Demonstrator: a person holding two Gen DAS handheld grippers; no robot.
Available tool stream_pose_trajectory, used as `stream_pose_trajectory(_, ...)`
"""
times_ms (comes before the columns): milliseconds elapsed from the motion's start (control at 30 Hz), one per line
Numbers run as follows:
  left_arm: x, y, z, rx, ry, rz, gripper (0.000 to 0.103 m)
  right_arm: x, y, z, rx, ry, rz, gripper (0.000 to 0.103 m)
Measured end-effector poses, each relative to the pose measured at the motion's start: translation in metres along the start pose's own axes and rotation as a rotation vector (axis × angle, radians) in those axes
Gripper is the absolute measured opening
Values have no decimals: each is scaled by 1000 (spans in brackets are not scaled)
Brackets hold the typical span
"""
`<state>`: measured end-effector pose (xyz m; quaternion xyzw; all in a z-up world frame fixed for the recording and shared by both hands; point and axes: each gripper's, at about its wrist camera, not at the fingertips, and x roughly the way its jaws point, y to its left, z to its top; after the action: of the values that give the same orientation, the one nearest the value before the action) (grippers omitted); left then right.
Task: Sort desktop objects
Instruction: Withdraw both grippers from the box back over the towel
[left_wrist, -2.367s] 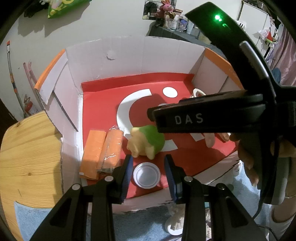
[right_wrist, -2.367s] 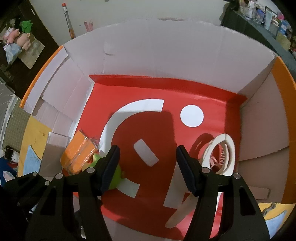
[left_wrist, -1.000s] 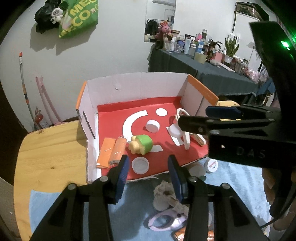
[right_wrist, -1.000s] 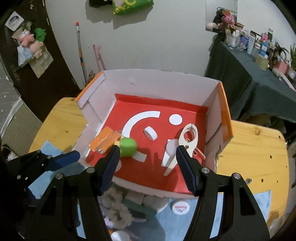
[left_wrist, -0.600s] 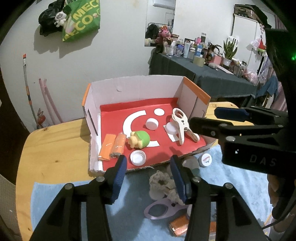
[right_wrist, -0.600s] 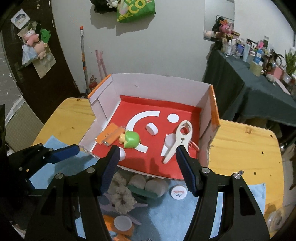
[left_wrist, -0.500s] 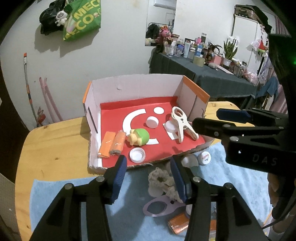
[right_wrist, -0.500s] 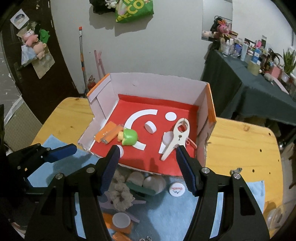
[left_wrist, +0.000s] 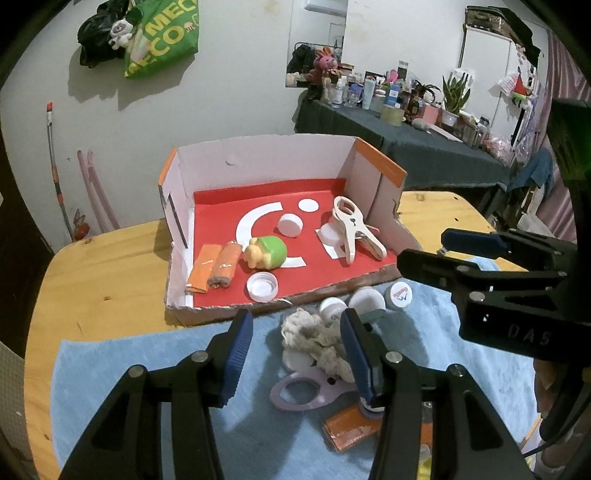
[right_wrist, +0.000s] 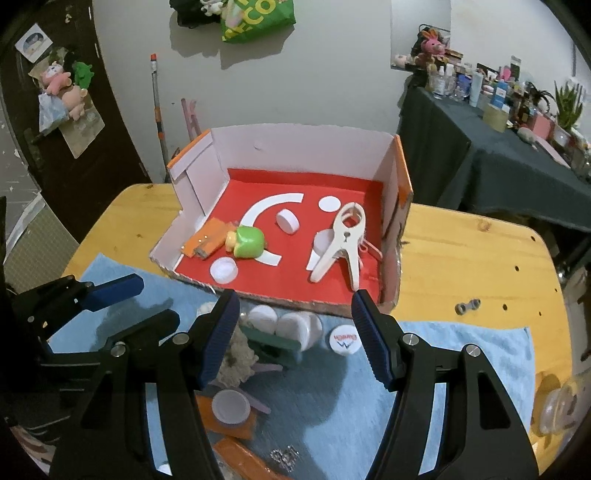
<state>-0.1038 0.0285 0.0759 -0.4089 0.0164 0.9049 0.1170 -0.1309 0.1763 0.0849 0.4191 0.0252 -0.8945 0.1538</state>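
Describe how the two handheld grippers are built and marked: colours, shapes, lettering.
Both are matte black plastic. The left gripper and the right gripper each have two angular fingers fixed with silver screws and tipped with ribbed blue pads. Seen from the left wrist, the right gripper's side carries pale "DAS" lettering, and a green light glows on its body. No sleeve is visible.

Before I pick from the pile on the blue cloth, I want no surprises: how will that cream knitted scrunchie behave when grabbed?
The scrunchie looks soft and bunched, so it would probably squash and hang floppy. It seems light. It lies against white lids and over a lilac clip, so lifting it may nudge them. The yarn looks grippy rather than slippery.
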Motion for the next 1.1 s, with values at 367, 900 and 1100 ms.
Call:
stream_pose_trajectory(367, 3, -5, -18, -14, 18, 2, 52, 0, 4, -23, 3, 6, -15, 62)
stream_pose_trajectory(900, -4, -8, -41, -45, 2, 45, 63, -7, 9, -50, 7, -8, -32, 62)
stream_pose_trajectory(1100, -14, -9, -53, -78, -27, 80, 72, -11, 11, -64, 15, -25, -47, 62)
